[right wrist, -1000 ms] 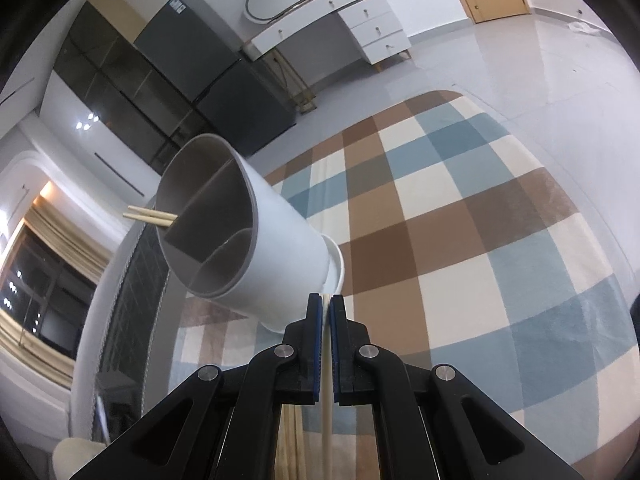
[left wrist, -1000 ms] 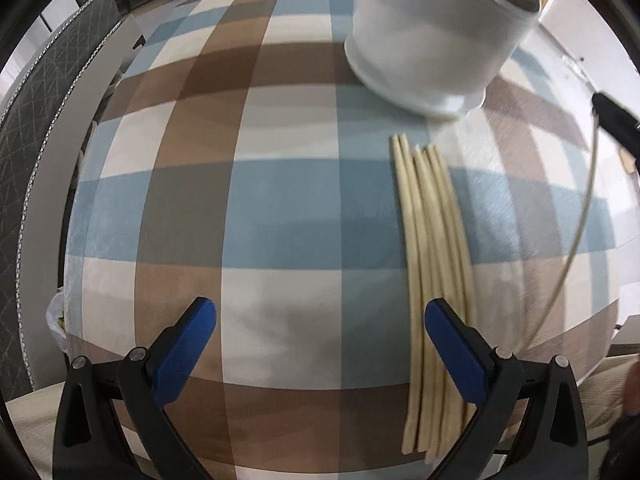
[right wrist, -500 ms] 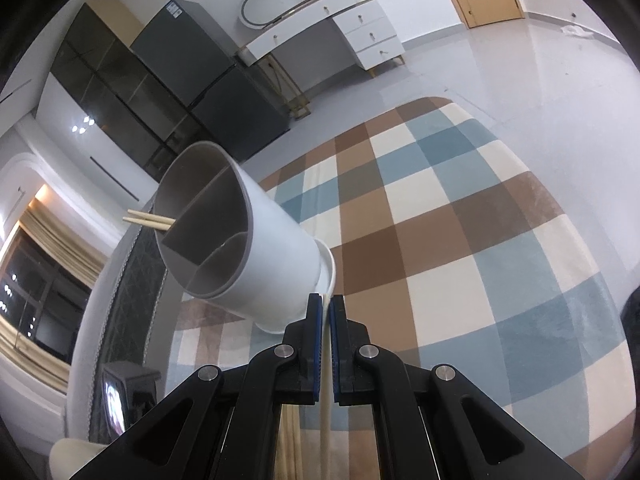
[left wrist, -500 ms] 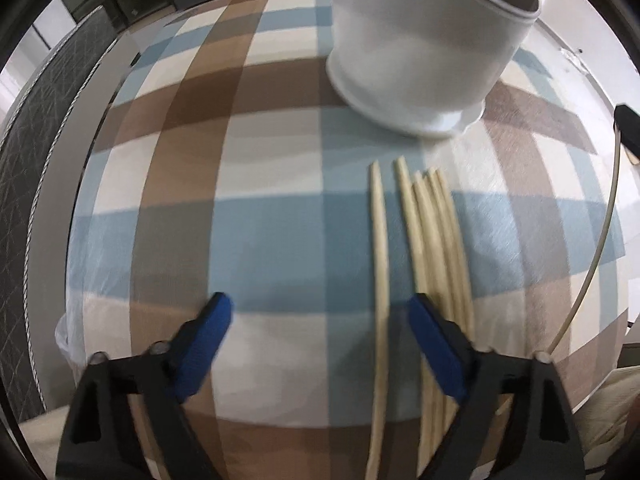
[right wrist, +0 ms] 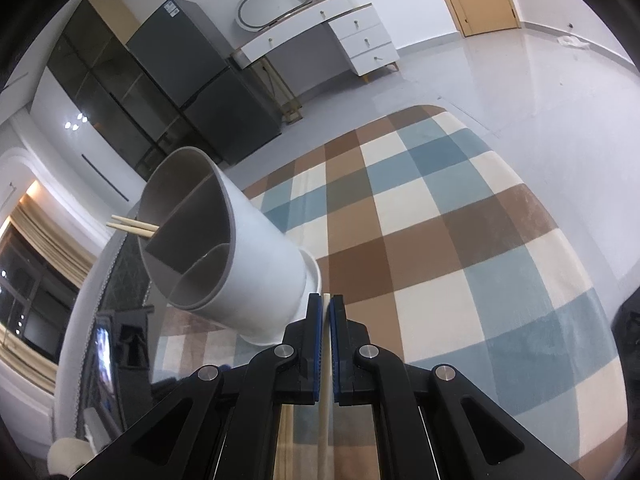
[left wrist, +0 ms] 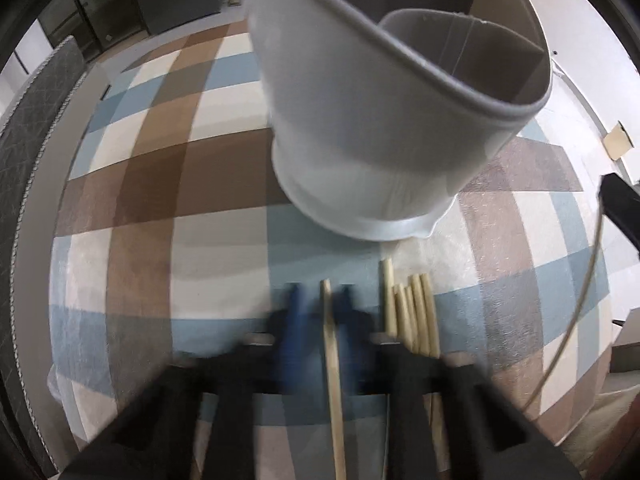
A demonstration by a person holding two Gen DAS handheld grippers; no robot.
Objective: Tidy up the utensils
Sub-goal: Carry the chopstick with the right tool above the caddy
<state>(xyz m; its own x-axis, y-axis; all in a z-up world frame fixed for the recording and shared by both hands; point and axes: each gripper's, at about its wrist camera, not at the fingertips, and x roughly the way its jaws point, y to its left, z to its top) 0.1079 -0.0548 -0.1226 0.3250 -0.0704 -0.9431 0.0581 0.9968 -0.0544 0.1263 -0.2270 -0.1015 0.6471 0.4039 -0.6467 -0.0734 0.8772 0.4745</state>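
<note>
A white utensil holder (left wrist: 372, 120) with grey inner compartments stands on the checked tablecloth (left wrist: 160, 184). In the right wrist view the holder (right wrist: 240, 264) has two chopsticks (right wrist: 132, 226) sticking out of it. My left gripper (left wrist: 320, 300) is blurred and nearly shut around one pale chopstick (left wrist: 332, 360) lying on the cloth. Several more chopsticks (left wrist: 416, 316) lie beside it to the right. My right gripper (right wrist: 328, 312) is shut on a single chopstick (right wrist: 326, 400) and held above the table, near the holder's base.
A grey padded chair back (left wrist: 24, 152) is at the left of the table. In the right wrist view a dark cabinet (right wrist: 200, 84) and a white dresser (right wrist: 332, 36) stand across the floor. The right gripper's body (left wrist: 620, 208) shows at the left wrist view's right edge.
My left gripper has moved forward toward the holder and closed in from wide open around one chopstick, which separated from the bundle. My right gripper has held still, shut on its chopstick.
</note>
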